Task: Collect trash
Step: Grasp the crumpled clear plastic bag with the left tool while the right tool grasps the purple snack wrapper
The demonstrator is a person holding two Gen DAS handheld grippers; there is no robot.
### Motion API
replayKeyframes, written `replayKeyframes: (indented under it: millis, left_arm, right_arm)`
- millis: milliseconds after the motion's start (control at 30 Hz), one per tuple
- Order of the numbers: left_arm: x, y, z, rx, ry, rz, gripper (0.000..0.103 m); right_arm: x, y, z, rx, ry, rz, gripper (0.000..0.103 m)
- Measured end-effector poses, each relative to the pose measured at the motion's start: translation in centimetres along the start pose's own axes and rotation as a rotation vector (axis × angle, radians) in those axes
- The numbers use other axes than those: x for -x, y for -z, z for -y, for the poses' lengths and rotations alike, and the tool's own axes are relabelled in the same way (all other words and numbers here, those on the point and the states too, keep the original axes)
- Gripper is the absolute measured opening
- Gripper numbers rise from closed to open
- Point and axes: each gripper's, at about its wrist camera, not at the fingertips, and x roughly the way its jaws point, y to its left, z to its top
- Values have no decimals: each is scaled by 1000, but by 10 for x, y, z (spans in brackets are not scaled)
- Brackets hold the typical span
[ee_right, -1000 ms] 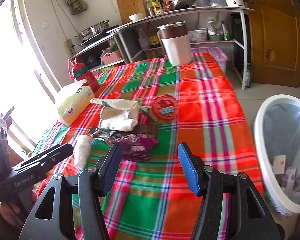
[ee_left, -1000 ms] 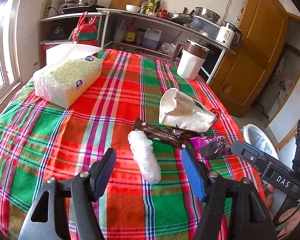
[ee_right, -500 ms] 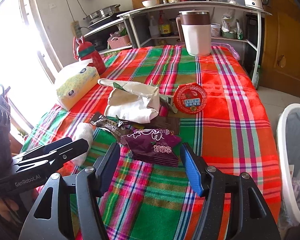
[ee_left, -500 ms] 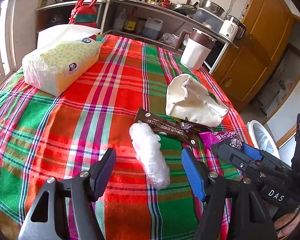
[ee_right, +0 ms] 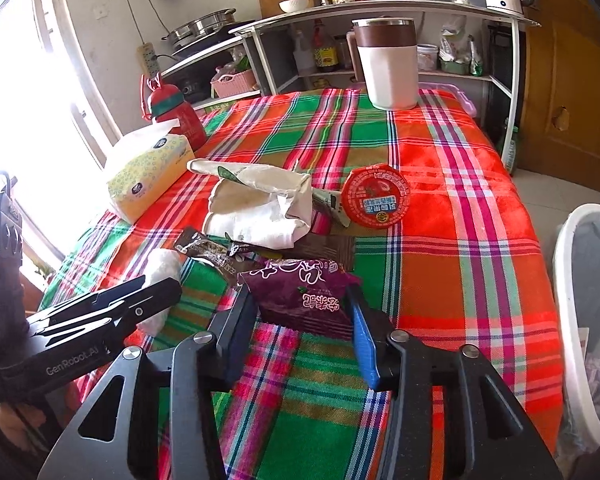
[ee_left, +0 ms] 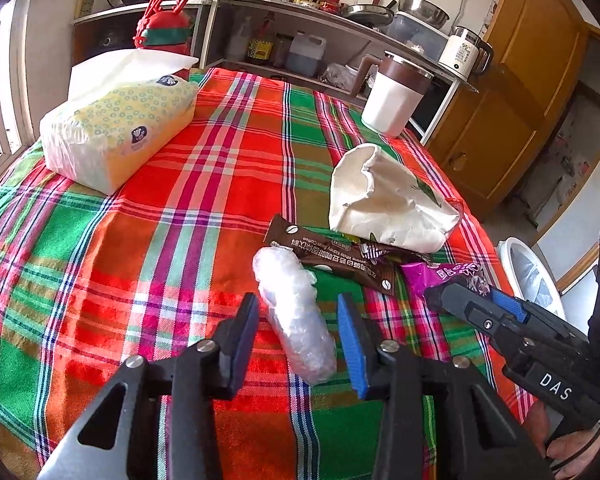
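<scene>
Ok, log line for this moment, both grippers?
left gripper: just closing, plastic wad between jaws, untouched | right gripper: just closing, gripping purple wrapper edges | bin: beside table

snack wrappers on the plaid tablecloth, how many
3: a brown coffee-bar wrapper beside the clear plastic wad, a purple foil wrapper overlapping it, a dark brown one behind that. Others may hide under the crumpled white paper bag.

Purple wrapper (ee_right: 308, 300), red-green plaid tablecloth (ee_right: 440, 280)
</scene>
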Motion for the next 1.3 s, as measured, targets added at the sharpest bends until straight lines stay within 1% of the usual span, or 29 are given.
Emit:
replayKeyframes:
  millis: [33, 67, 300, 700, 833, 933, 1133, 1300]
  left_arm:
    - [0, 0, 0, -2, -3, 0, 34]
    - [0, 0, 0, -2, -4, -1, 33]
    - [3, 1, 3, -4, -2, 8, 26]
    - [17, 3, 14, -31, 3, 38, 25]
    - [16, 5, 17, -36, -7, 32, 25]
    - [20, 6, 20, -38, 0, 36, 25]
    - [35, 2, 39, -77, 34, 74, 25]
    - [42, -6, 63, -118, 83, 96, 25]
  right_arm:
    - [0, 1, 0, 0, -2, 1, 44]
    - [1, 1, 0, 0, -5, 0, 41]
    - [6, 5, 1, -13, -14, 11, 41]
    - [24, 9, 6, -38, -35, 45, 41]
    - [29, 12, 10, -52, -38, 54, 41]
    - [35, 13, 12, -55, -38, 65, 41]
    - [55, 11, 22, -81, -34, 115, 41]
    - [75, 10, 35, -103, -11, 157, 41]
